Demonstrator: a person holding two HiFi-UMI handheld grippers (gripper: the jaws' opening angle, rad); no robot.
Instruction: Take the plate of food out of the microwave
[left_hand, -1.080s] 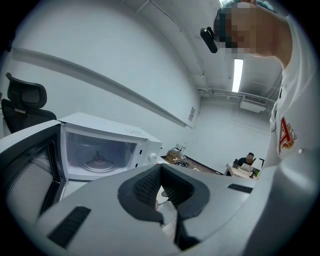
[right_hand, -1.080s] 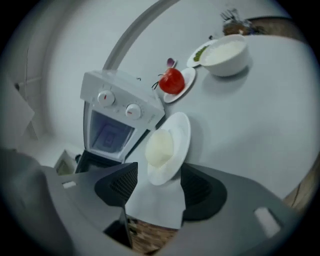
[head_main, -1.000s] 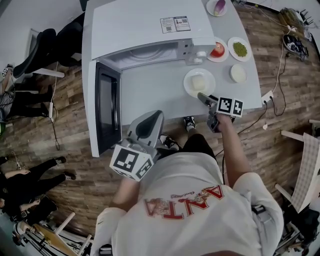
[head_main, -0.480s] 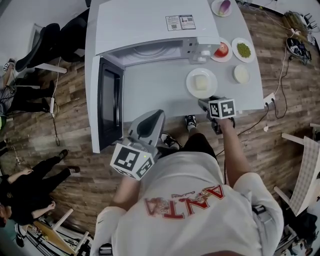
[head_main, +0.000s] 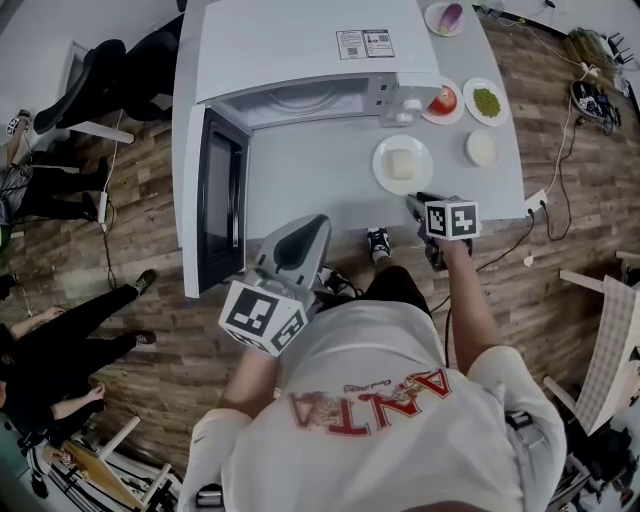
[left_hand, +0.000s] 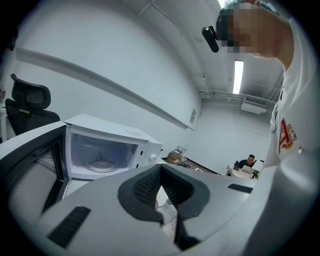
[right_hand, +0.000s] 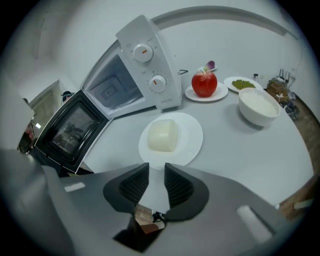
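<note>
The white plate (head_main: 403, 165) with a pale block of food (right_hand: 163, 135) rests on the grey table (head_main: 300, 180), in front of the microwave's control panel. The white microwave (head_main: 290, 50) stands with its door (head_main: 213, 205) swung open to the left; its cavity holds only the glass turntable (left_hand: 102, 165). My right gripper (head_main: 415, 203) hovers at the table's front edge, a little short of the plate (right_hand: 171, 138). Its jaws (right_hand: 156, 170) are closing with nothing between them. My left gripper (head_main: 305, 232) is held near the person's body, shut and empty, pointing towards the microwave (left_hand: 100, 150).
Behind the plate are a red apple on a small plate (head_main: 441, 100), a plate of green bits (head_main: 485, 100) and a white bowl (head_main: 481, 148). A plate with something purple (head_main: 447, 15) sits at the far corner. Seated people (head_main: 60, 350) are left on the floor side.
My right gripper has drawn back from the plate towards the table's front edge. The left gripper has barely moved.
</note>
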